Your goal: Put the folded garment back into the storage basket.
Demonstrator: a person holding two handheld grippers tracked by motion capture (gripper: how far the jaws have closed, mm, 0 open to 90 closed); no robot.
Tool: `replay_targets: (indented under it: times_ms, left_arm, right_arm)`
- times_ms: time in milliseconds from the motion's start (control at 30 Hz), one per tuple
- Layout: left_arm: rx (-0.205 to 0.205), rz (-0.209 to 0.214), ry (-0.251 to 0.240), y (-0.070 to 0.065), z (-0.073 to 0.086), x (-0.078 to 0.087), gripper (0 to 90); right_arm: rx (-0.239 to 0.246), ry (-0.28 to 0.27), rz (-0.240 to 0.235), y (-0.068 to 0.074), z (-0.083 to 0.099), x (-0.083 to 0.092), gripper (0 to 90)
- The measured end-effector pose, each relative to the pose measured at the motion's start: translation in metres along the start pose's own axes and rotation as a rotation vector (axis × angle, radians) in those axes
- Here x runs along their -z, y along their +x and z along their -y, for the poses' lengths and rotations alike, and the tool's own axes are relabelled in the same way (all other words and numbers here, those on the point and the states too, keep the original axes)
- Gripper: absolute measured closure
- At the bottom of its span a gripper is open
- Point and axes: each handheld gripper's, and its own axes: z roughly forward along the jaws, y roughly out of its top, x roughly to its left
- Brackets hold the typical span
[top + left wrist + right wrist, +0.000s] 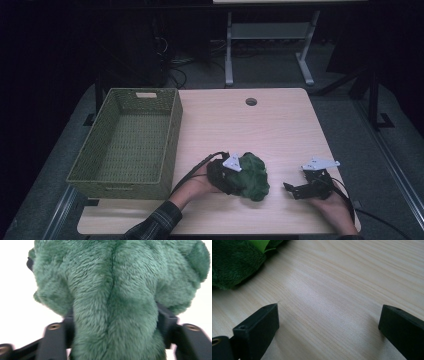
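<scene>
A dark green plush toy [254, 174] lies on the light wooden table [260, 125] near its front edge. My left gripper [231, 176] is shut on the plush toy [112, 297] from its left side, and the fur bulges between the two black jaws. My right gripper [295, 189] rests low on the table to the right of the toy, open, with bare wood between its jaws. In the right gripper view the plush toy [234, 262] sits at the top left, apart from the right gripper [329, 322], and a bright green tag [260, 244] pokes from it.
A green woven basket [127, 142] stands empty on the table's left side. A round cable hole [251, 102] sits near the table's far edge. Beyond the table are the legs of another desk [229, 50] and dark floor.
</scene>
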Motion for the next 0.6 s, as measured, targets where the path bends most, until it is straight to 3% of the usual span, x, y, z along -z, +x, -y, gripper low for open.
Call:
replay_targets:
  times_ms: [100,200,433,600]
  left_arm:
    - [0.004,0.000,0.007,-0.001,-0.001,0.002,54.6]
    - [0.026,0.009,0.012,0.001,-0.001,0.003,63.4]
    - [0.078,0.027,0.005,0.003,-0.001,0.007,67.0]
    - [0.089,0.017,0.013,0.004,-0.003,0.015,69.1]
  right_arm:
    - [0.000,0.000,0.000,0.000,0.000,0.000,2.8]
    - [-0.002,-0.001,0.000,0.000,0.000,0.000,2.9]
    - [-0.002,-0.001,0.000,0.000,0.000,0.000,2.8]
    - [-0.003,-0.001,0.000,0.000,0.000,0.000,2.8]
